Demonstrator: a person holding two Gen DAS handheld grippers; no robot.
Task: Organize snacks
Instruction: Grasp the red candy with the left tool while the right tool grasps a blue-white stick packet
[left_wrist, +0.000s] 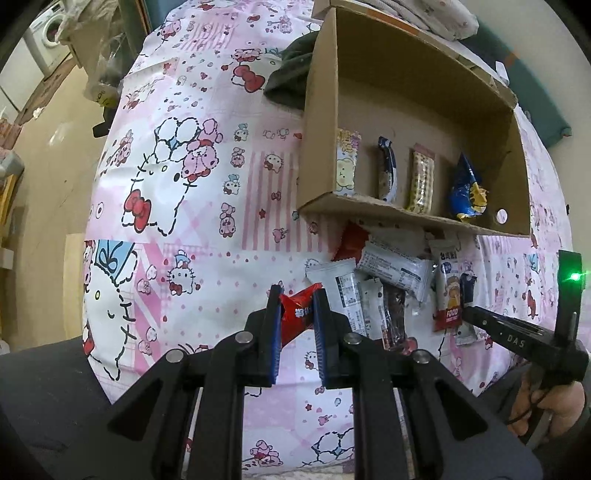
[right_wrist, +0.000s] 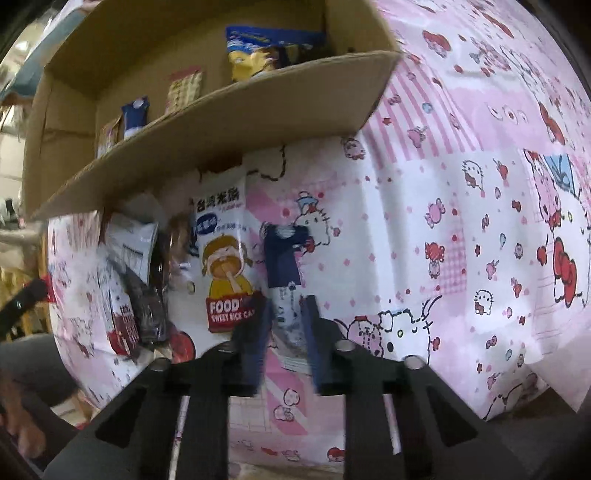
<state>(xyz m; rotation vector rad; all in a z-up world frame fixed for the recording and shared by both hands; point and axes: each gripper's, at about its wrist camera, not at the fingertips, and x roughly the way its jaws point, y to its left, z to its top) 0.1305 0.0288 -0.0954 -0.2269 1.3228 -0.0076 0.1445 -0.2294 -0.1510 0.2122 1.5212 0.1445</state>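
The left gripper is clamped on a red packet, pinched between its blue pads and lifted clear of the sheet. Ahead of its fingers and to their right lies a loose pile of snack packets on the sheet: white ones with printed labels, a dark one, a red-orange one at the far edge. Further ahead stands the box, open toward the camera, with four packets set in a row inside: a pastel one, a dark blue one, a beige one, and a blue-and-yellow bag.

The right gripper has its jaws drawn in on a navy-and-white packet, which runs from between the pads out past the fingertips; the view is blurred, but the pads appear to press its lower end. Just left of the fingers lies a rice cake packet, touching the left finger's edge. Beyond the fingertips the box wall rises, with the blue bag visible over it
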